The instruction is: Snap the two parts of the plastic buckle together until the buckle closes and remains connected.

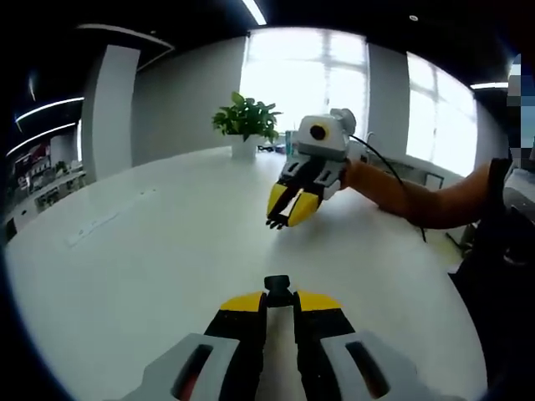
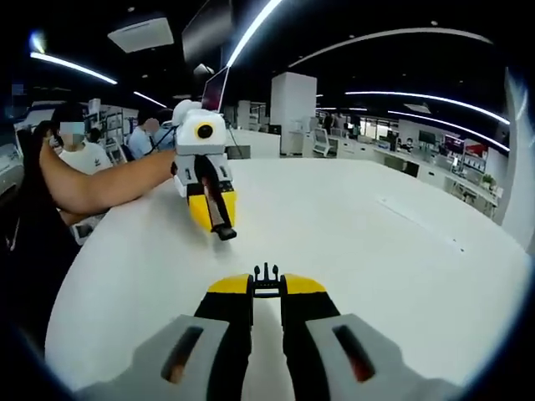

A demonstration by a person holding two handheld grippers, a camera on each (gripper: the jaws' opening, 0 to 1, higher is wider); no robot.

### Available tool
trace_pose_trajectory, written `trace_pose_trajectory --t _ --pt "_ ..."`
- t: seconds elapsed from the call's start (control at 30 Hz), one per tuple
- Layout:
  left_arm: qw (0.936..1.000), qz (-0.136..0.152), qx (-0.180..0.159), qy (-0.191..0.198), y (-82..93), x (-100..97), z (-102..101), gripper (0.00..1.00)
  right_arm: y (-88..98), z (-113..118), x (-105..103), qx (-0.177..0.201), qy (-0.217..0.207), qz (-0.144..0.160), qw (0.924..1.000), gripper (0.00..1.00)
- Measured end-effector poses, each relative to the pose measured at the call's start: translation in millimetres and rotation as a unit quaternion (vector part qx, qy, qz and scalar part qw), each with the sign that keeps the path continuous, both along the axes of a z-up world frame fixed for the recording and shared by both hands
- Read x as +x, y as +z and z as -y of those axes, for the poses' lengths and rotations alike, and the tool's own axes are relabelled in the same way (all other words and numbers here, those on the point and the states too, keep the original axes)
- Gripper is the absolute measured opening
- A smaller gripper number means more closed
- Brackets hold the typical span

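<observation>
My left gripper (image 1: 279,299) is shut on the black socket half of the buckle (image 1: 278,288), which pokes out past its yellow tips. My right gripper (image 2: 267,288) is shut on the black pronged half (image 2: 267,274), prongs pointing forward. The two grippers face each other above the white table (image 1: 150,251), with a clear gap between the halves. In the left gripper view the right gripper (image 1: 288,213) hangs ahead with the pronged half (image 1: 276,223) at its tips. In the right gripper view the left gripper (image 2: 215,219) carries the socket half (image 2: 224,233).
A potted plant (image 1: 246,121) stands at the table's far edge under bright windows. A person's forearm (image 1: 418,196) reaches in from the right of the left gripper view. People sit beyond the table (image 2: 401,251) at the left of the right gripper view.
</observation>
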State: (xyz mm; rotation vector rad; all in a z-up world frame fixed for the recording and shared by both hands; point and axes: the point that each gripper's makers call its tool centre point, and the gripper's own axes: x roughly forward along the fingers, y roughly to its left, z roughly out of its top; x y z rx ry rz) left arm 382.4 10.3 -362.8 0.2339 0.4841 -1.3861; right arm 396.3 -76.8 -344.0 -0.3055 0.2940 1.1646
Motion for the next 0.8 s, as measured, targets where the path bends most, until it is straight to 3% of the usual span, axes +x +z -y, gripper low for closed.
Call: trace_pose_trajectory --t 0.1,0.33,0.8 --pt "0.9996 0.022 0.010 0.016 0.6 7.4 -2 0.11 -1.5 -1 -3 -0.002 0.006 -0.003 1.0000 0.11" --pt "0.9996 0.023 0.010 0.012 2.2 5.4 -3 0.11 -6.1 -4 -9 -0.007 0.020 -0.013 0.9997 0.11" --pt "0.9968 0.021 0.019 -0.074 -3.9 -27.8 2 0.11 -13.5 -15 -33 -0.013 0.077 -0.039 0.9962 0.10"
